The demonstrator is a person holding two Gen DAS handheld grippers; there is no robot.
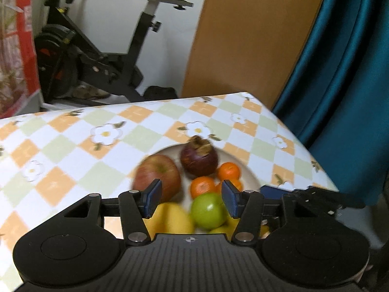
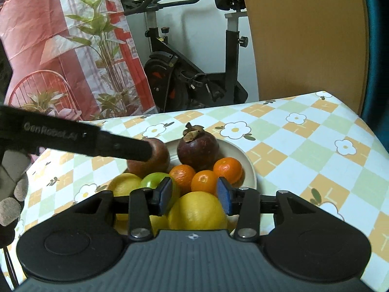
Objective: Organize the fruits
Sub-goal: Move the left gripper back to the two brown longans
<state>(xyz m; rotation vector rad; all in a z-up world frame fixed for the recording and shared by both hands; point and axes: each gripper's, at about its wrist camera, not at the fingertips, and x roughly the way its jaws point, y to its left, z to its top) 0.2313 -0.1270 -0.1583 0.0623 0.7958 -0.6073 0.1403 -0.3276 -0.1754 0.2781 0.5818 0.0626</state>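
A: What is on the plate [image 2: 243, 155]?

B: It sits in the middle of the right wrist view on the checked, flowered tablecloth [image 2: 304, 146], piled with fruit. A dark purple mangosteen [image 2: 197, 149] stands at the back with its dry brown cap up, and a red apple [image 2: 155, 159] is just left of it. Three small oranges [image 2: 204, 182] cluster in front, right of centre, with a green apple [image 2: 153, 181] to their left. Yellow lemons [image 2: 197, 210] lie nearest the camera.

A: And the right gripper [image 2: 194, 196]?

B: Its blue pads stand moderately apart with nothing pressed between them. They sit above the big lemon, in the lower middle of the frame.

A: The left gripper [image 1: 192, 198]?

B: In its own view the jaws are parted wider and hold nothing. The green apple and an orange show through the gap, a little blurred. From the right wrist view its black body comes in from the left edge, and its tip reaches the red apple; I cannot tell whether it touches.

A: Anything behind the table?

B: A black exercise bike [image 2: 194, 73] stands against the wall in the upper middle, and a teal curtain [image 1: 340, 85] hangs at the right of the left wrist view.
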